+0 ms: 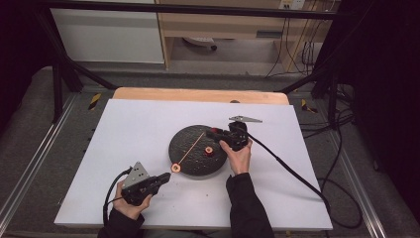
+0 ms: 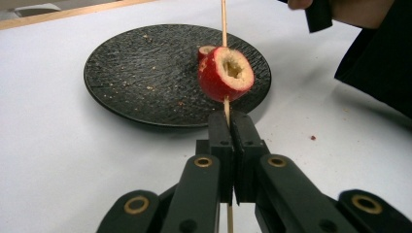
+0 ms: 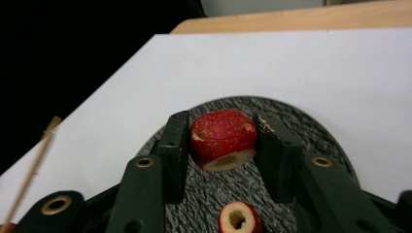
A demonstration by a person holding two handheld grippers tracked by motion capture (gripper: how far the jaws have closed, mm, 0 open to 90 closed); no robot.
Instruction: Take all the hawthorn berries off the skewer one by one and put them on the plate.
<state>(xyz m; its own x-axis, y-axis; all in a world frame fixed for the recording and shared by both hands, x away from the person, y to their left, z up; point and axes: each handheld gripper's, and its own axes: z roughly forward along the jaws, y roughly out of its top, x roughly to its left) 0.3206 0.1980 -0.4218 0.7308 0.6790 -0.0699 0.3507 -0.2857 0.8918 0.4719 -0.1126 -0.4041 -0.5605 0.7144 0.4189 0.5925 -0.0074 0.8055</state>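
My left gripper [image 2: 227, 127] [image 1: 166, 176] is shut on the lower end of a thin wooden skewer [image 2: 224, 19] [image 1: 190, 148]. A cored red fruit piece [image 2: 225, 74] [image 1: 176, 167] is threaded on the skewer just above the jaws, and the stick slants up over the black plate [image 2: 141, 73] [image 1: 190, 158]. My right gripper [image 3: 221, 145] [image 1: 216, 133] is shut on a second cored red fruit piece [image 3: 224, 138] [image 1: 214, 131], held above the plate's far right part. A third piece [image 3: 238, 219] [image 1: 209, 151] [image 2: 206, 50] lies on the plate.
The plate sits mid-table on a white sheet [image 1: 138, 129] over a wooden tabletop [image 1: 198, 94]. Crumbs dot the plate and the sheet. Cables [image 1: 292, 168] trail from both grippers. Dark sleeves enter from the near edge.
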